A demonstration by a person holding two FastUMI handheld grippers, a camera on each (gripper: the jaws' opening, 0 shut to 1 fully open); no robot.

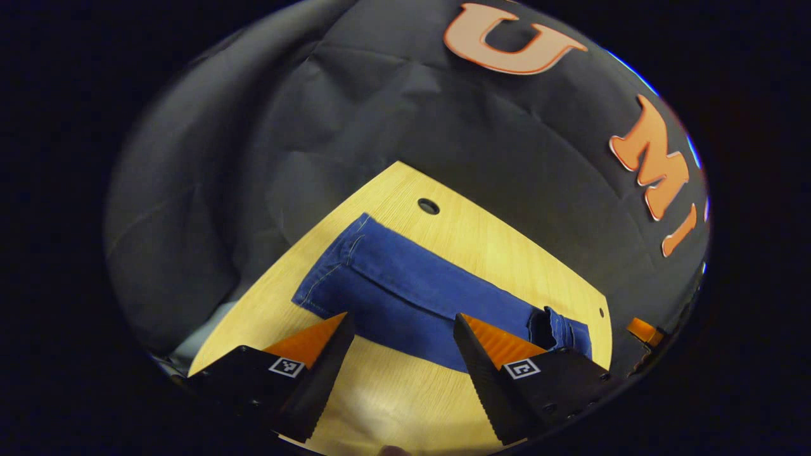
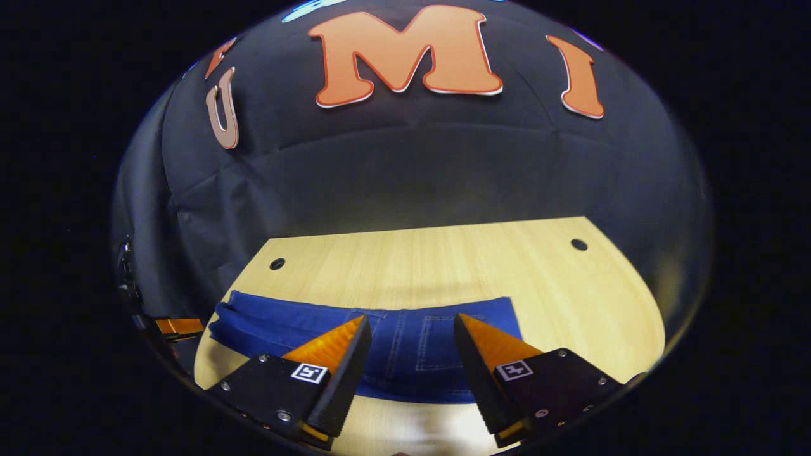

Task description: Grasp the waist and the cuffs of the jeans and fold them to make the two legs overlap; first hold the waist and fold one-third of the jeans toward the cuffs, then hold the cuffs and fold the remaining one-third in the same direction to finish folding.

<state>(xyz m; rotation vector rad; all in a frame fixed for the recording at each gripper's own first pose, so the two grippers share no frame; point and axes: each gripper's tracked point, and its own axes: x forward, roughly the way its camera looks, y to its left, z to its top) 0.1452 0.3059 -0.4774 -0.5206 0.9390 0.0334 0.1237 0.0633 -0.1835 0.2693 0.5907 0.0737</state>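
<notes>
On wooden table (image 2: 570, 297), blue jeans (image 2: 405, 345), no readable writing

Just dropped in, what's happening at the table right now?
A person holds a gripper in each hand over a pair of blue jeans lying flat on the wooden table, the legs apparently already overlapped. The left gripper hangs open near the leg end, the right gripper open above the pocket end. Neither is touching the denim, so the thirds folds are not yet done.

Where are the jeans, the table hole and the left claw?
jeans (image 1: 405, 285): left gripper view, leg fabric.
table hole (image 1: 428, 206): left gripper view, its middle.
left claw (image 1: 400, 326): left gripper view, between its fingertips.
</notes>
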